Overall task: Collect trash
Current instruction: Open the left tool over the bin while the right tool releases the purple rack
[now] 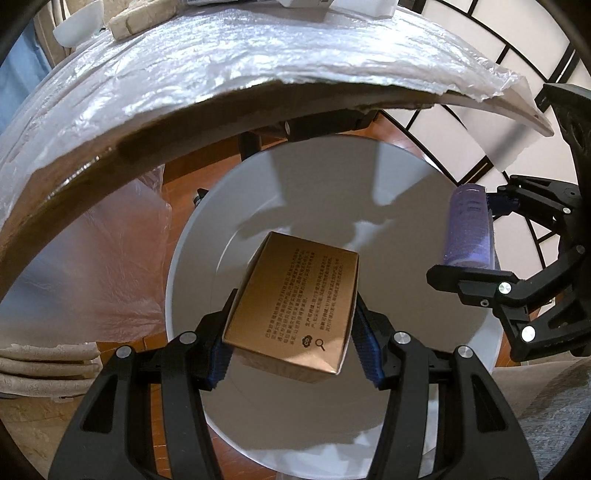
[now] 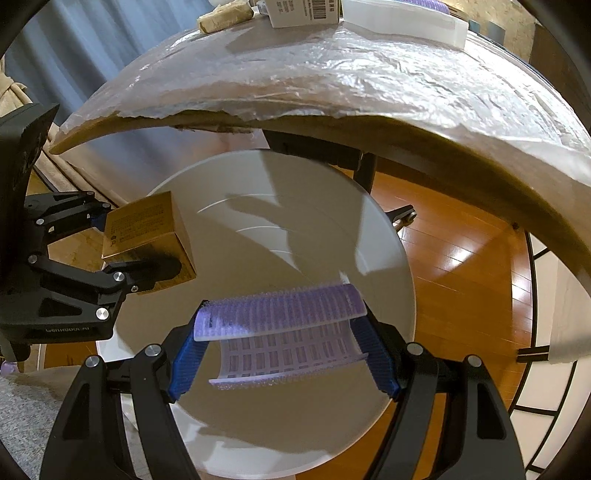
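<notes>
My left gripper [image 1: 291, 332] is shut on a gold cardboard box [image 1: 295, 299] with black print and holds it above the open white bin [image 1: 436, 402]. The box also shows in the right wrist view [image 2: 144, 229]. My right gripper [image 2: 280, 336] is shut on a purple plastic roller piece [image 2: 280, 314] and holds it over the same white bin [image 2: 391, 258]. The roller also shows in the left wrist view [image 1: 469, 229], held by the right gripper [image 1: 480, 240] at the bin's right rim.
A round table [image 1: 184, 92] wrapped in clear plastic film overhangs the bin; a white box [image 2: 306, 11], a white tray [image 2: 402, 22] and a beige cloth [image 2: 221, 16] lie on it. The floor [image 2: 461, 251] is orange wood. A plastic bag [image 1: 92, 266] hangs at the left.
</notes>
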Demonstrator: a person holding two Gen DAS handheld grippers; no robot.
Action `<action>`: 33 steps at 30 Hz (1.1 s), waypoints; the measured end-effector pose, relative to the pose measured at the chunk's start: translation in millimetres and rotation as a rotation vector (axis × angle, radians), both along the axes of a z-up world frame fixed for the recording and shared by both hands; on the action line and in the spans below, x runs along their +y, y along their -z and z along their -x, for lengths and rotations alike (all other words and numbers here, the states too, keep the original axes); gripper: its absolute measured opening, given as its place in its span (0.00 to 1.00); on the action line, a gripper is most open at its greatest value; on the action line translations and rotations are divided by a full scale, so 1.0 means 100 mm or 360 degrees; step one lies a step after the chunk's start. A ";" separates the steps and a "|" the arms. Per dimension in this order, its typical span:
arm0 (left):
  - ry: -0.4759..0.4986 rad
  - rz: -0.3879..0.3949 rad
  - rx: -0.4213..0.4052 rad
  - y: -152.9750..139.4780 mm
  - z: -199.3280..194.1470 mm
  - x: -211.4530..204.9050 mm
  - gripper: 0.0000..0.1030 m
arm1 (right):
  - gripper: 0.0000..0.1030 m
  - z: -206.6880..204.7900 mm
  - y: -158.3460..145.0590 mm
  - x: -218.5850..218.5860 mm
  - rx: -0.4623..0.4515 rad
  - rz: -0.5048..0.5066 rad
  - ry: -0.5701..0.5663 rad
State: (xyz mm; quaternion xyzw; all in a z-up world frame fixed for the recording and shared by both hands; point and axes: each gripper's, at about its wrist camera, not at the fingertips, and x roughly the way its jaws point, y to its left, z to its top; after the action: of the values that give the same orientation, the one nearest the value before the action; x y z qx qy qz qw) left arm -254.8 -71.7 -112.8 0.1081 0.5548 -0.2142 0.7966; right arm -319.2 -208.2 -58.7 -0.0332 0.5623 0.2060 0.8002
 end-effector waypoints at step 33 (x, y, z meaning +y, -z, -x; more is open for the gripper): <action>0.0024 -0.0018 0.0045 -0.07 -0.03 -0.04 0.55 | 0.73 -0.03 0.13 -0.07 0.0040 -0.0002 0.0023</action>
State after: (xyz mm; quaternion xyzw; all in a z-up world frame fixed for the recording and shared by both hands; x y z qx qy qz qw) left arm -251.9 -75.8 -105.6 0.1138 0.5663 -0.2185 0.7865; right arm -316.2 -215.2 -71.8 -0.0260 0.5723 0.2010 0.7946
